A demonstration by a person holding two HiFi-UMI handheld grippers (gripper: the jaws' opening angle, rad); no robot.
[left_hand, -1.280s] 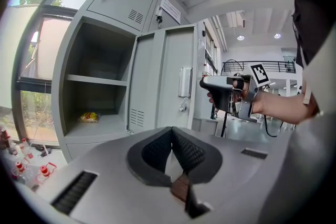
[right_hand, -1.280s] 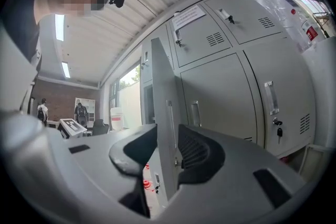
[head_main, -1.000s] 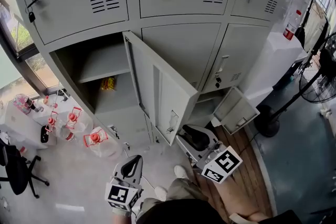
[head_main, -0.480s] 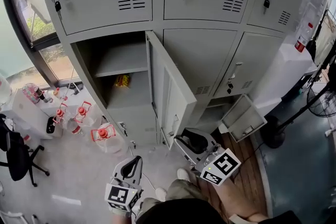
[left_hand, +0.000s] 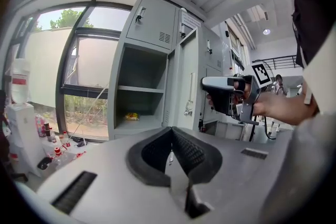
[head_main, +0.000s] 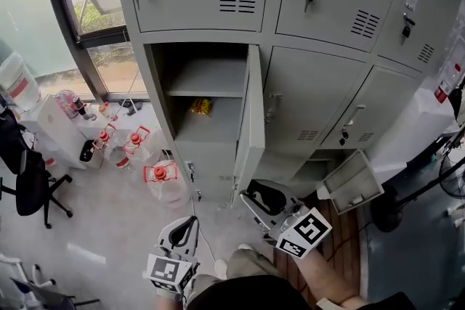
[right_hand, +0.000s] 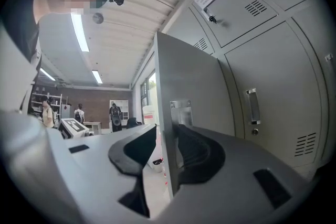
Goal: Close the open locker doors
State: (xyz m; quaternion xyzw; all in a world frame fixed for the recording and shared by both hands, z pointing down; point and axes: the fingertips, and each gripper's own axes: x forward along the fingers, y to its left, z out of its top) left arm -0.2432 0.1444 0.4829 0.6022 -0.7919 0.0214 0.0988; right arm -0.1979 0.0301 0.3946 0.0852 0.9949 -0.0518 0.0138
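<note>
Both jaws of our right gripper (right_hand: 167,152) pinch the locker door (right_hand: 191,86) at twelve o'clock; our left gripper (left_hand: 171,139) is pressed together. The open locker (head_main: 161,91) holds a yellow packet (head_main: 201,107).

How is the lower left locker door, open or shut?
Open: the door stands edge-on, baring the shelf and yellow packet.

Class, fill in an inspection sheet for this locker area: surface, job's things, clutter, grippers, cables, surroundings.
Surface: pale floor.
Job's things: tall locker door standing open; small lower door hanging open at the right.
Clutter: yellow packet on the locker shelf; red-capped water jugs on the floor.
Grippers: right hand-held gripper shut on the tall locker door's edge; left hand-held gripper shut, empty.
Cables: thin light cord by the left hand-held gripper.
Surroundings: window and office chair at the left.
</note>
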